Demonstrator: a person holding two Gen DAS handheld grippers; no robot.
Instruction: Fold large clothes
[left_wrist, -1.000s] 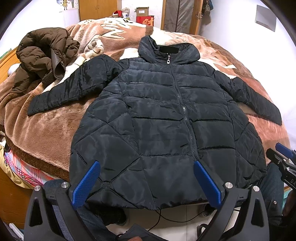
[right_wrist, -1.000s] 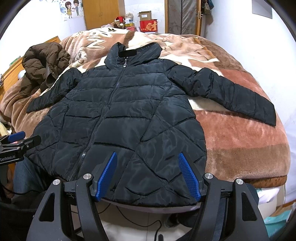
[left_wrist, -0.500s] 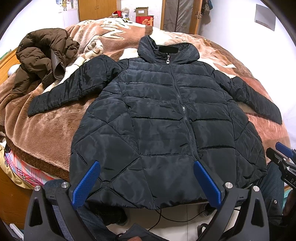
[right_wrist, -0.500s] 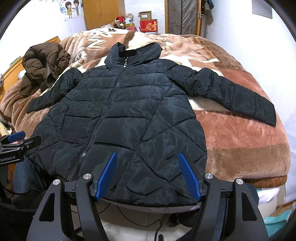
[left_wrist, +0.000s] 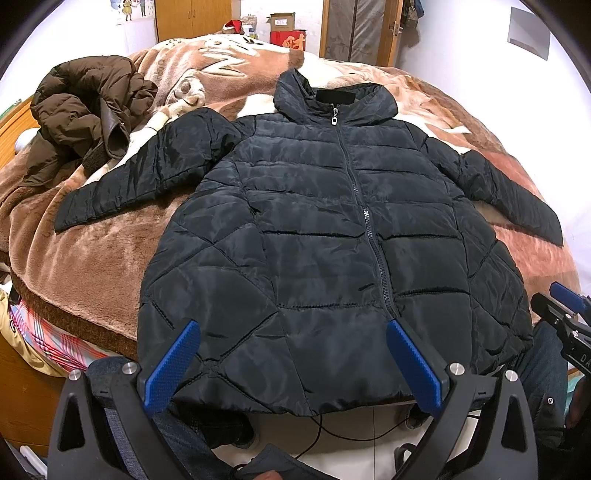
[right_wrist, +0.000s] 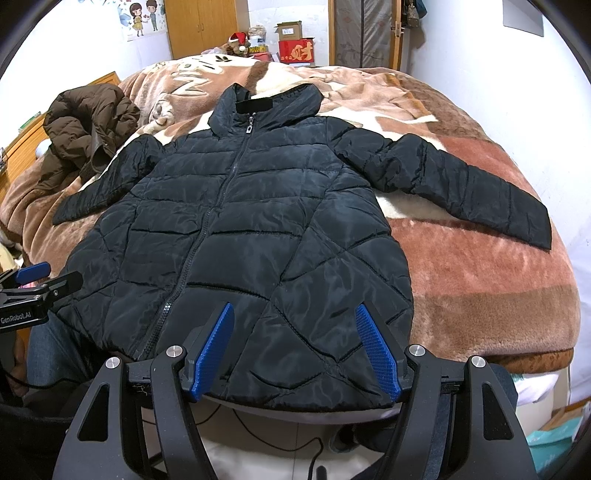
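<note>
Black puffer jacket (left_wrist: 325, 229) lies flat, zipped; both tools, left (left_wrist: 295, 363) and right (right_wrist: 295, 349), gape wide, empty. Best pinch a sleeve cuff cleanly.

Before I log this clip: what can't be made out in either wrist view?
- Black jacket: its back and whatever lies under it, hidden by the jacket itself in both views.
- Brown coat: bunched up, so its shape and sleeves are hidden in its own folds.
- Floor under the hem: blocked by the left hand-held gripper and right hand-held gripper.
- Red box: print too small to read.
</note>
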